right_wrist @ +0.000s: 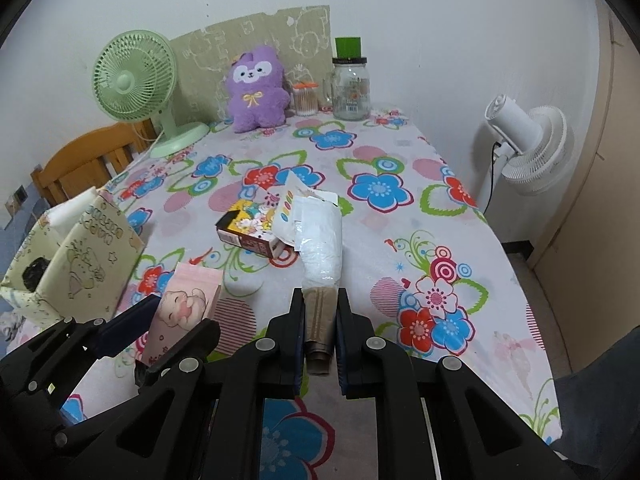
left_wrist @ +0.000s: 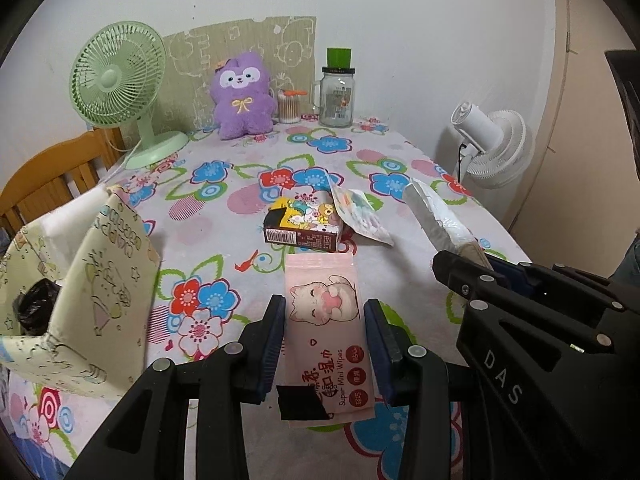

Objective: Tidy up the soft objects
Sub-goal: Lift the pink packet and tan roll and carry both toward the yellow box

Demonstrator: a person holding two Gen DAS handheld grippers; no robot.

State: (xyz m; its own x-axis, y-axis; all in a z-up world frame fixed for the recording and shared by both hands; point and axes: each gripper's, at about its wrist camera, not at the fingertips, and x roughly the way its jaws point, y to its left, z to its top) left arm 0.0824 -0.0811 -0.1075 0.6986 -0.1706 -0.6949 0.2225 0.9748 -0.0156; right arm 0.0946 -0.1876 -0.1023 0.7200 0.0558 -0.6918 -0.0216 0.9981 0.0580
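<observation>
My left gripper (left_wrist: 324, 312) is shut on a pink pack of mini wipes (left_wrist: 326, 332) with a cat print, held above the flowered tablecloth. The same pack (right_wrist: 182, 312) shows at lower left in the right wrist view, between the left gripper's fingers (right_wrist: 132, 320). My right gripper (right_wrist: 320, 304) is shut on a white plastic packet (right_wrist: 322, 240) with a brown end, which sticks up and forward from the jaws. That packet (left_wrist: 436, 216) also rises at the right of the left wrist view. A pale yellow fabric storage box (left_wrist: 100, 280) stands open at the left.
A small printed carton (left_wrist: 304, 224) and a flat sachet (left_wrist: 360, 212) lie mid-table. At the back stand a green fan (left_wrist: 116, 88), a purple plush (left_wrist: 242, 96), cotton swabs (left_wrist: 290, 106) and a glass jar (left_wrist: 338, 92). A white fan (left_wrist: 492, 144) stands off the table's right edge; a wooden chair (left_wrist: 52, 184) is left.
</observation>
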